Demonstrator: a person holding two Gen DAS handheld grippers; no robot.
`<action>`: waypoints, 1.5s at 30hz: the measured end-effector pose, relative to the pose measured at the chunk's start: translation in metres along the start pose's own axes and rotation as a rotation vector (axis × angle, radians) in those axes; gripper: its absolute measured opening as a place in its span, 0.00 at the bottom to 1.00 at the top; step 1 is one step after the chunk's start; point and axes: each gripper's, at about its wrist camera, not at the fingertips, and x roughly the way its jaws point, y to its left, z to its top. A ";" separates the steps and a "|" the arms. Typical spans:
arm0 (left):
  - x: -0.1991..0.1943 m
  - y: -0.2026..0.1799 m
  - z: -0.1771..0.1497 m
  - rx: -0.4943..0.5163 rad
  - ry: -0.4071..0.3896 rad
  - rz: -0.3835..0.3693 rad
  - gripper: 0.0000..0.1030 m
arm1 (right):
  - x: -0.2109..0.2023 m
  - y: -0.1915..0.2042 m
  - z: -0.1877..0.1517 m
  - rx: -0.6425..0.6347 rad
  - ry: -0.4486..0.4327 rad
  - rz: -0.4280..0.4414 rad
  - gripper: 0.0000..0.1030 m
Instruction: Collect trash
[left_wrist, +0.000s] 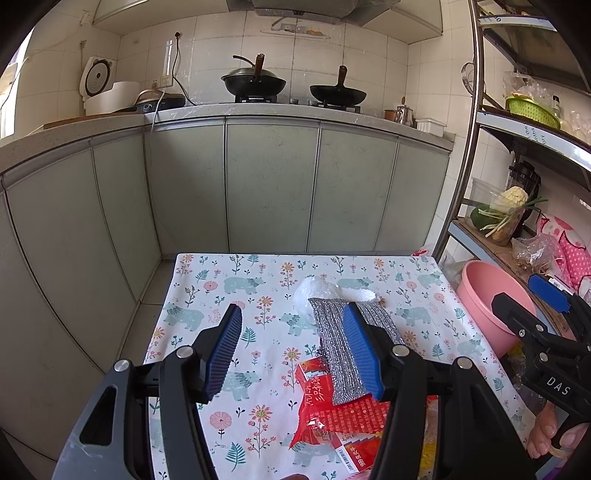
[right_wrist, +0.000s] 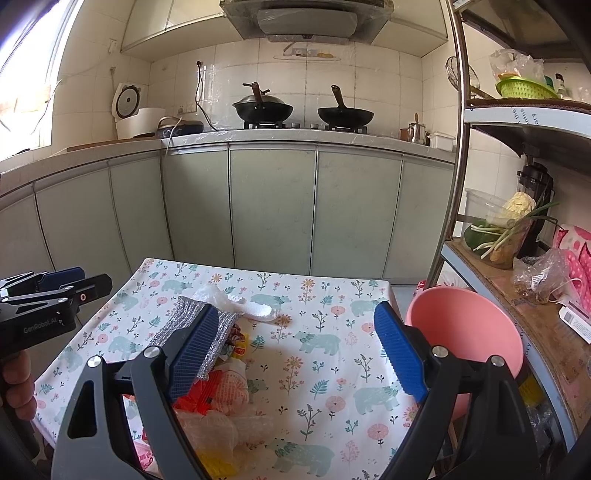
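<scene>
Both hand-held grippers hung released above a small table (left_wrist: 207, 269) covered in a bear-and-flower cloth, their blue pads spread wide and holding nothing. The left gripper (left_wrist: 291, 347) hovered over the trash: a silver mesh scouring cloth (left_wrist: 334, 347) ran up behind its right-hand pad, and a red printed snack wrapper (left_wrist: 343, 417) lay below that, toward the near edge. Beyond the cloth sat a crumpled white plastic bag (left_wrist: 314, 290) and a piece of white foam (left_wrist: 358, 294). From the right wrist view, the right gripper (right_wrist: 295, 345) stood over mostly bare cloth, the litter lying at and beneath its left-hand pad, with crinkled clear plastic (right_wrist: 225, 428) and something yellow nearest the camera. A pink plastic basin (right_wrist: 461, 325) sat just off the table's right edge, beside a metal shelf rack (right_wrist: 454, 184) holding vegetables and bags. Behind, grey-green cabinets (left_wrist: 269, 184) ran under a counter carrying two black woks (left_wrist: 255, 83) on a stove and a white rice cooker (left_wrist: 107, 92), against white tiled walls.
</scene>
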 end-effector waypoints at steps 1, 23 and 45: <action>0.000 0.000 0.000 0.000 -0.001 0.000 0.55 | 0.000 0.000 0.000 0.000 0.000 -0.001 0.84; -0.012 0.000 0.006 -0.002 -0.010 -0.002 0.55 | -0.002 0.000 0.001 -0.001 -0.004 -0.002 0.84; -0.020 0.012 0.007 0.001 -0.020 -0.017 0.57 | -0.014 -0.005 0.009 -0.001 -0.069 -0.013 0.84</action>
